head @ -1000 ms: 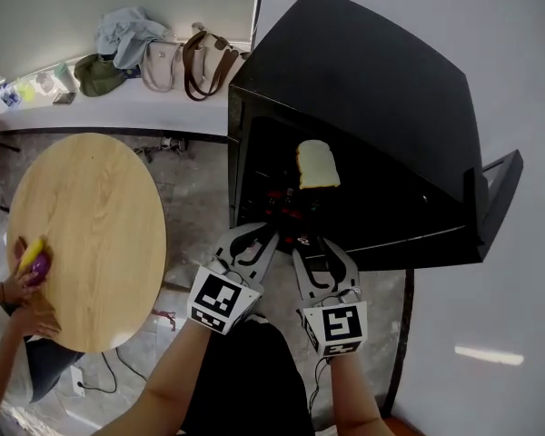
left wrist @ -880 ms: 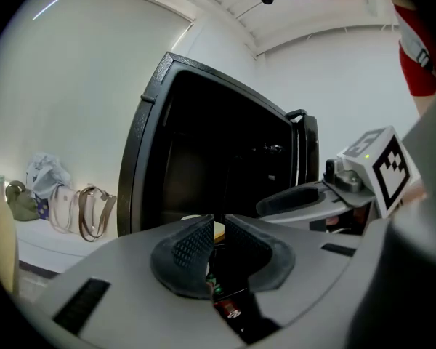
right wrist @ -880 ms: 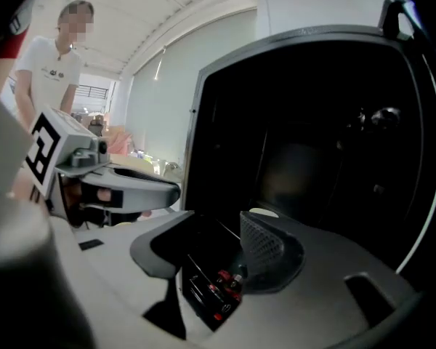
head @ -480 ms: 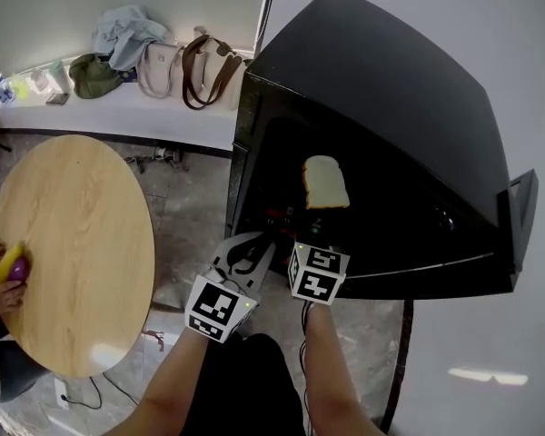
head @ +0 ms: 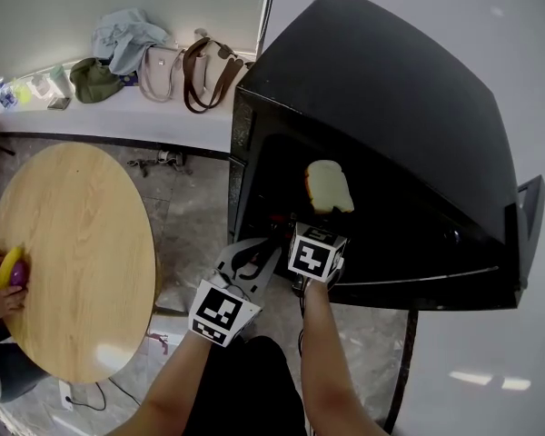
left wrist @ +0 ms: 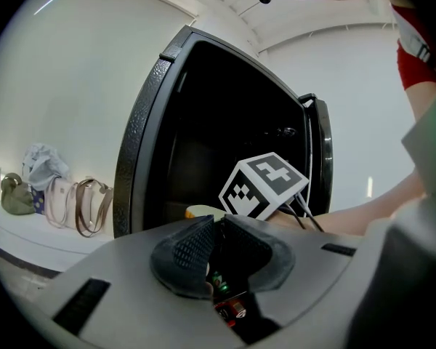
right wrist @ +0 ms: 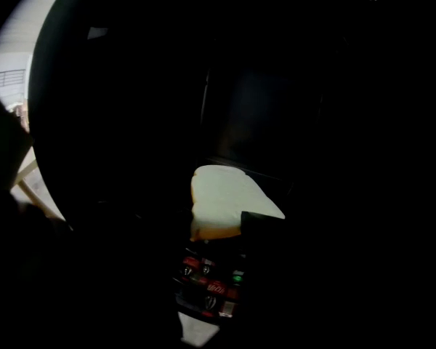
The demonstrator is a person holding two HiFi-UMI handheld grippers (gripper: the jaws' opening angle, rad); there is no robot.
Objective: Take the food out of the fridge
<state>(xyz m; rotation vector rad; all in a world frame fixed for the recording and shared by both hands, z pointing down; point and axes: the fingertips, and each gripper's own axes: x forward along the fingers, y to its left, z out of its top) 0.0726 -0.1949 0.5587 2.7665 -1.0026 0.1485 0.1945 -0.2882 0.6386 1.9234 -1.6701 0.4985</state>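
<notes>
A slice of white bread (head: 329, 187) lies on a shelf inside the open black fridge (head: 391, 89). In the right gripper view the bread (right wrist: 225, 198) is close ahead. My right gripper (head: 316, 234) reaches into the fridge just below it, and its marker cube (head: 313, 252) hides the jaws. One dark finger (right wrist: 265, 227) overlaps the bread's near corner. Its jaws stand wide and are closing slightly, with the pads not pressing on the bread. My left gripper (head: 247, 263) hangs outside the fridge's lower left, fingertips together, holding nothing.
Red drink cans (right wrist: 207, 286) sit low in the fridge under the bread. The fridge door (head: 527, 230) stands open at the right. A round wooden table (head: 64, 252) is at the left, with a person's hand (head: 0, 289) at its edge. Bags (head: 177, 66) rest on a white bench.
My right gripper has gone forward and down into the fridge, up to the bread, and its jaws have widened. The left gripper has sunk a little.
</notes>
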